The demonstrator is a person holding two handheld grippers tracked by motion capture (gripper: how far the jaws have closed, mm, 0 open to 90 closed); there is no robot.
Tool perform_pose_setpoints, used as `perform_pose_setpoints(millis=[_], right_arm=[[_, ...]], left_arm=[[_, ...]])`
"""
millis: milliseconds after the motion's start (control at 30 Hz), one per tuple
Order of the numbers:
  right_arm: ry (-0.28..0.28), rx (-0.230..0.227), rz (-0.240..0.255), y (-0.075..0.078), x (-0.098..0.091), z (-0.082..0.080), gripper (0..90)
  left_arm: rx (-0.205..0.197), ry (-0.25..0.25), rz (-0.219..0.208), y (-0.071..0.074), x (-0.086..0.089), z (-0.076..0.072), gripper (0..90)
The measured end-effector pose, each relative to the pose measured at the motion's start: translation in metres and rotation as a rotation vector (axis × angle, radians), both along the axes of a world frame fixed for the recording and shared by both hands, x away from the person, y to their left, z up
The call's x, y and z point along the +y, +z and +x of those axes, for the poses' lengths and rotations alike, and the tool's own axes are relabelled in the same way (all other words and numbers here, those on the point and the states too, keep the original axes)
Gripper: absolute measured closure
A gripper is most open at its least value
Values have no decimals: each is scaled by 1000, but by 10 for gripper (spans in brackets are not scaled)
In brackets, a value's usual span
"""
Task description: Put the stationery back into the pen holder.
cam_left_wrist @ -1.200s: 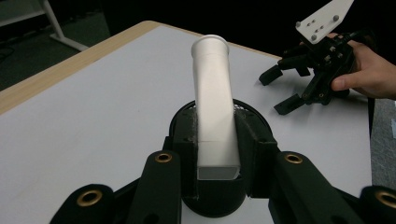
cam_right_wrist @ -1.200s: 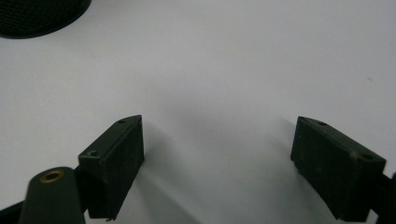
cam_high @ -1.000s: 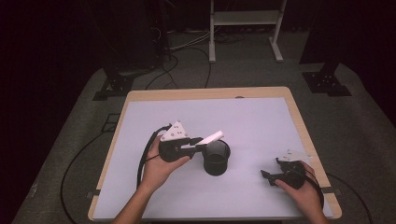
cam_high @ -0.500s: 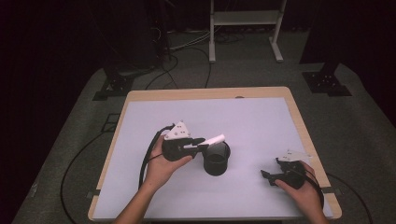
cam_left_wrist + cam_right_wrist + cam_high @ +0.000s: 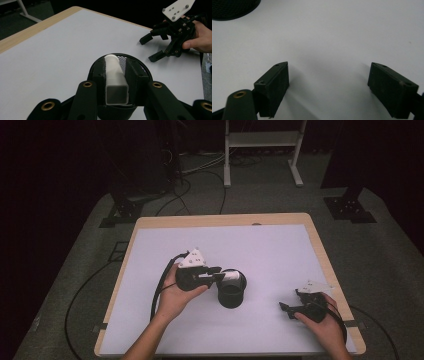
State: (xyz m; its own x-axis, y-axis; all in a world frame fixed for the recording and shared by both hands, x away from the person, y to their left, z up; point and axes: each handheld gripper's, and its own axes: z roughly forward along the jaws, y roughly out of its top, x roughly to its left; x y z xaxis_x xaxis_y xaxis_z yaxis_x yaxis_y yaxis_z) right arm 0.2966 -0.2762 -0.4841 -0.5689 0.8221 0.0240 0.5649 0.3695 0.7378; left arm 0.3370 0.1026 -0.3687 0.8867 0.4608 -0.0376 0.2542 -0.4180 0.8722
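My left gripper [image 5: 219,276] [image 5: 116,75] is shut on a white square-section stick [image 5: 231,275] [image 5: 113,75]. The stick's rounded far end reaches over the mouth of a black mesh cup [image 5: 231,296] [image 5: 141,65] standing mid-table. Whether the stick touches the cup's rim I cannot tell. My right gripper [image 5: 290,300] [image 5: 149,49] [image 5: 329,82] rests low at the table's right front. Its jaws are open, point left toward the cup, and have nothing between them. A corner of the cup [image 5: 232,7] shows at the top left of the right gripper view.
The table [image 5: 250,240] has a white top with a wooden border. Cables trail from both grippers off the front and left edges. A white frame stand [image 5: 260,150] is on the floor beyond the far edge.
The left hand has shifted slightly right and the stick has tipped lower, so its far end is now over the cup's mouth. The right gripper has not moved.
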Motion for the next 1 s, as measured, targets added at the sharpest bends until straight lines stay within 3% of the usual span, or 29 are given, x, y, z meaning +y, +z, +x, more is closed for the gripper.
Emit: perform_pose_setpoints(millis=[733,1000], right_arm=[[-1,2,0,0,0,0,162],[-3,1,2,0,0,0,161]], left_arm=[[33,-24,13,-9,-18,12,710],[66,-38,52,-22,-29,18,710]])
